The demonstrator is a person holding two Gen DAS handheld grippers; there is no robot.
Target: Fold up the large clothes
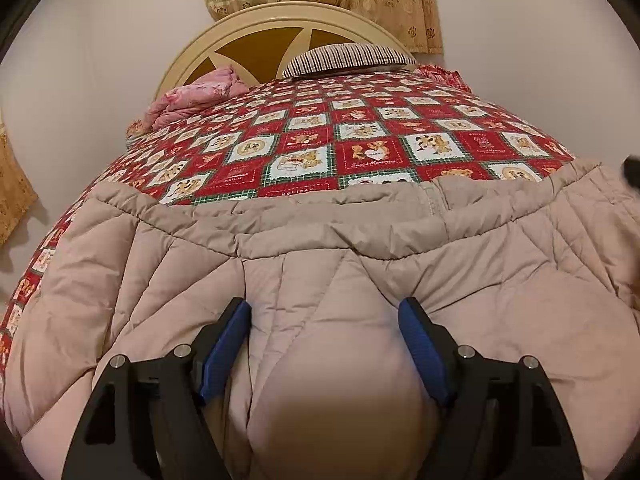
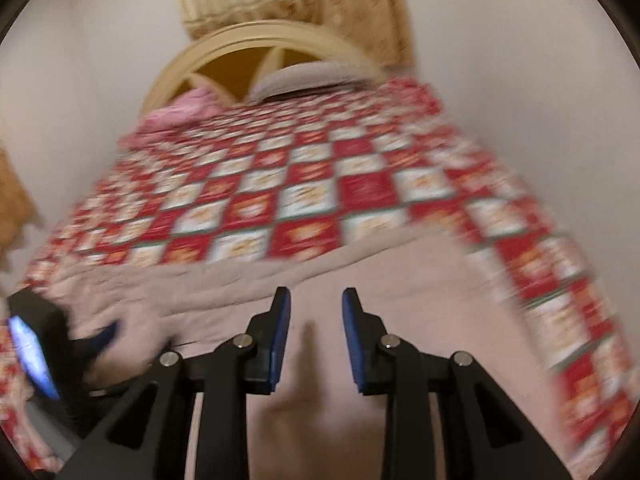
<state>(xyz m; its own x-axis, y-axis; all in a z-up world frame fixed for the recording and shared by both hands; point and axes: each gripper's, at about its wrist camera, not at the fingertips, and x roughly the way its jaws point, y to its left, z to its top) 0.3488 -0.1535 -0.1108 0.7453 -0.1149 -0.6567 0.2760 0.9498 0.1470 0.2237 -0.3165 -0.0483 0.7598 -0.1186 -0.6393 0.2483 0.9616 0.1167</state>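
A beige quilted coat (image 1: 320,272) is lying across the near end of the bed (image 1: 360,148), its far edge running from 9 to 3 o'clock; the checked bedspread is stretching bare beyond it toward the headboard (image 1: 256,28) at 12 o'clock. The left hand-held gripper (image 1: 324,316) is standing wide, a bulge of coat rising between its blue pads (image 1: 224,352), none visibly pinched. The right hand-held gripper (image 2: 316,308) is hovering over the coat, narrowly parted, gripping nothing; its view is blurred.
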